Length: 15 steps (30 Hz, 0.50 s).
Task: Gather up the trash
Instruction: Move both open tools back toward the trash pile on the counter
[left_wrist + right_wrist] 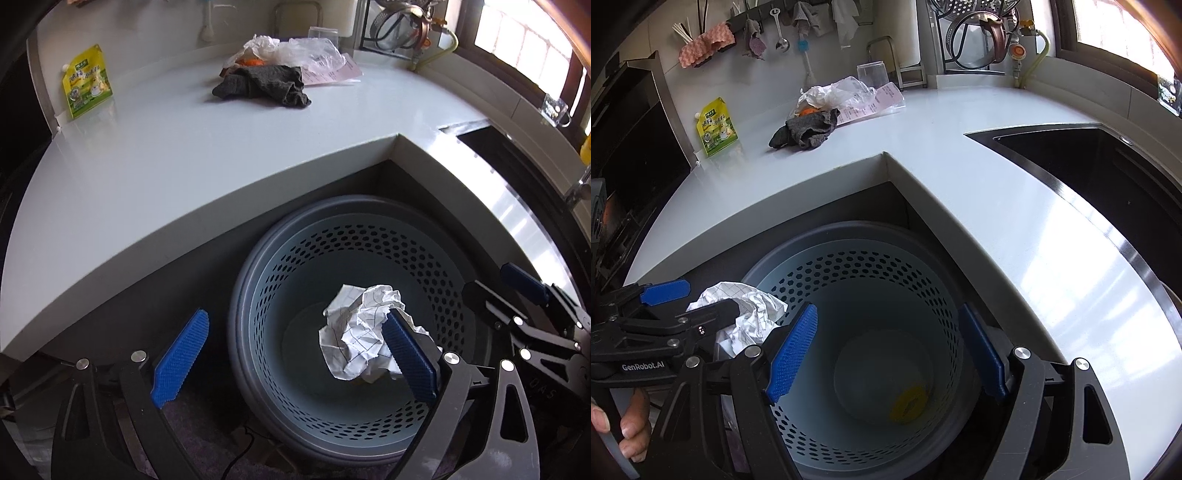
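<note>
— Left to right, then: where's the paper [364, 328]?

— At the left tool [295, 360], over the bin [258, 295], resting against its right pad [408, 356]. The fingers are spread wide, so nothing pinches it (dropping, I'd guess, though I can't tell).

— And the right tool [888, 354]?

— Also spread wide and holding nothing, over the bin mouth, just right of the paper. A yellow scrap [908, 404] lies at the bottom.

— What's left?

— A rag [262, 86] and bag [295, 51] on the surface [184, 147], far back. The pile sits about midway between both tools.
</note>
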Each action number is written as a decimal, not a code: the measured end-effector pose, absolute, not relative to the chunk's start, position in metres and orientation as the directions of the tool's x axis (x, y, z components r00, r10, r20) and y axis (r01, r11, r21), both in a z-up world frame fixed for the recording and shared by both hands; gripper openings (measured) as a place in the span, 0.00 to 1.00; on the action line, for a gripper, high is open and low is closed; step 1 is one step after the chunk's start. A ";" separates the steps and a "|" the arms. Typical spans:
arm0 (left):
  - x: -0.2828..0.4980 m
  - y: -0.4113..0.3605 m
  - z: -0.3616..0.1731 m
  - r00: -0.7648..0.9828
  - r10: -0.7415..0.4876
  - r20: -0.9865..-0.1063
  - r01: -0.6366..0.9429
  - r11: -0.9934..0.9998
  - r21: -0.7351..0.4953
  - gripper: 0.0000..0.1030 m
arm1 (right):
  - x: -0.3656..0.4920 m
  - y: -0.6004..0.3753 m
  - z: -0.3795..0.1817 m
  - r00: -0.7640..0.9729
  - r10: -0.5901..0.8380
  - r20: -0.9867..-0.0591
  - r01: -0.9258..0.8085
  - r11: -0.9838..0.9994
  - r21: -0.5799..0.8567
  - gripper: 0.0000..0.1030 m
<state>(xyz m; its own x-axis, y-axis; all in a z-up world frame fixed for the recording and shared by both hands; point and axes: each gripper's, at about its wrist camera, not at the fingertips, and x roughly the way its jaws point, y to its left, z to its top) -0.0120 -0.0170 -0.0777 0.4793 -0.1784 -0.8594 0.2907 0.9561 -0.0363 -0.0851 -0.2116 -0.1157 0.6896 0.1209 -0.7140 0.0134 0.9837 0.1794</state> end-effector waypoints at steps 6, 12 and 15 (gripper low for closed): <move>-0.014 -0.029 -0.096 0.457 -0.046 -0.888 0.329 0.936 0.121 0.90 | -0.086 -0.213 -0.114 0.695 0.123 -0.709 0.014 0.983 0.184 0.73; -0.017 -0.029 -0.096 0.464 -0.057 -0.884 0.344 0.931 0.121 0.90 | -0.087 -0.214 -0.114 0.701 0.129 -0.701 0.010 0.982 0.191 0.73; -0.018 -0.027 -0.093 0.475 -0.064 -0.878 0.338 0.934 0.115 0.90 | -0.088 -0.214 -0.114 0.703 0.134 -0.698 0.005 0.981 0.194 0.73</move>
